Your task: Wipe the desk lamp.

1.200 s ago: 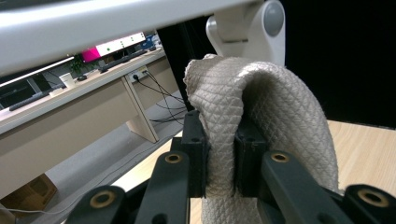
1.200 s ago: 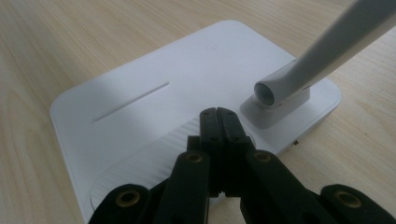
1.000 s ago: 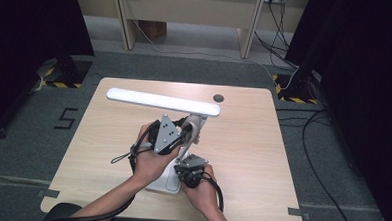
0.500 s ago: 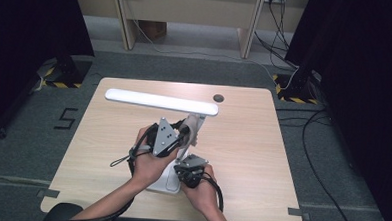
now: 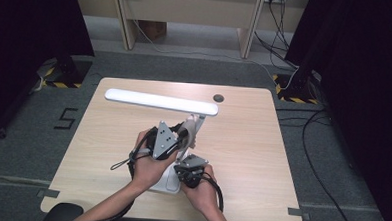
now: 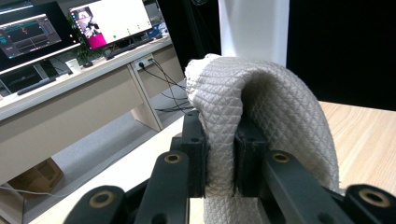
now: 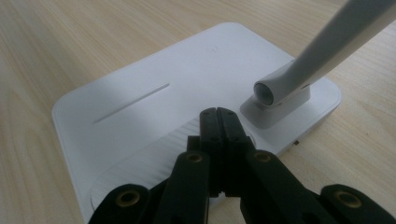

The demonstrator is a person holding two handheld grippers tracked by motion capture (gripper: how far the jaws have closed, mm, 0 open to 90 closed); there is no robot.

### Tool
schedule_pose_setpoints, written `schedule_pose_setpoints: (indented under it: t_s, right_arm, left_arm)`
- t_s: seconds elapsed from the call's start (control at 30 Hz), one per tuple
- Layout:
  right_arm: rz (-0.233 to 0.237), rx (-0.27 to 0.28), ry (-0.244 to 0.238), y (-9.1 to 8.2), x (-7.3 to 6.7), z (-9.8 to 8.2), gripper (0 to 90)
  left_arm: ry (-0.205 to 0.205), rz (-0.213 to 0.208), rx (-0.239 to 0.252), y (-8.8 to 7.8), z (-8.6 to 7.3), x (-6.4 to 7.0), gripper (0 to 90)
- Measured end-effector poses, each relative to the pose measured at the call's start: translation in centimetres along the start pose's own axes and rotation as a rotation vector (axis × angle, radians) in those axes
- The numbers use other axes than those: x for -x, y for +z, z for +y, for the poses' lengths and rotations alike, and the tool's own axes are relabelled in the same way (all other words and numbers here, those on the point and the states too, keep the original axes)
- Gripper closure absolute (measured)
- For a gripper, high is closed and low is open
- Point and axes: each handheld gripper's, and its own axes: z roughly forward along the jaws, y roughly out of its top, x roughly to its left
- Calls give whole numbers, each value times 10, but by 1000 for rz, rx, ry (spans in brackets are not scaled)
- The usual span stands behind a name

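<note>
A: What do the claws hold?
B: The left gripper (image 6: 219,154) pinches a folded white cloth (image 6: 261,107) against the lamp arm (image 5: 192,133), at twelve o'clock from the hands. The right gripper (image 7: 218,123), jaws pressed together, rests on the lamp base (image 7: 140,84).

A pale wooden bench (image 5: 262,153) with rounded corners stands on a grey carpeted floor (image 5: 330,196). Near its far edge, right of the middle, a small dark round cable hole (image 5: 218,98) is set into the top. At the near middle of the bench rests the flat white base (image 7: 154,112) of a desk lamp, its rounded rectangular plate lying flat on the wood. A thin groove runs across the plate, and the lamp's stem hinges from a small block at one corner of it. The wood shows bare to the left, right and far side of the base.
</note>
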Motion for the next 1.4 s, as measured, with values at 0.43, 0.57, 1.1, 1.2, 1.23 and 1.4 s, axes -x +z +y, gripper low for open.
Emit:
schedule_pose_setpoints:
  t_s: [0.43,0.57,1.1,1.2,1.23,1.4]
  right_arm:
    - [-1,6,1,0,0,-1,900]
    - [4,8,6,0,0,-1,900]
    - [4,12,7,0,0,-2,900]
    - [5,11,7,0,0,-2,900]
    - [5,11,6,0,0,-2,900]
    - [4,11,7,0,0,-2,900]
  left_arm:
    - [-5,8,-25,2,-15,3,771]
    - [6,10,-34,3,-19,2,771]
    - [20,30,-76,7,-46,6,769]
    - [21,33,-83,7,-51,7,770]
    - [19,30,-89,7,-52,7,769]
    - [18,27,-107,9,-61,7,769]
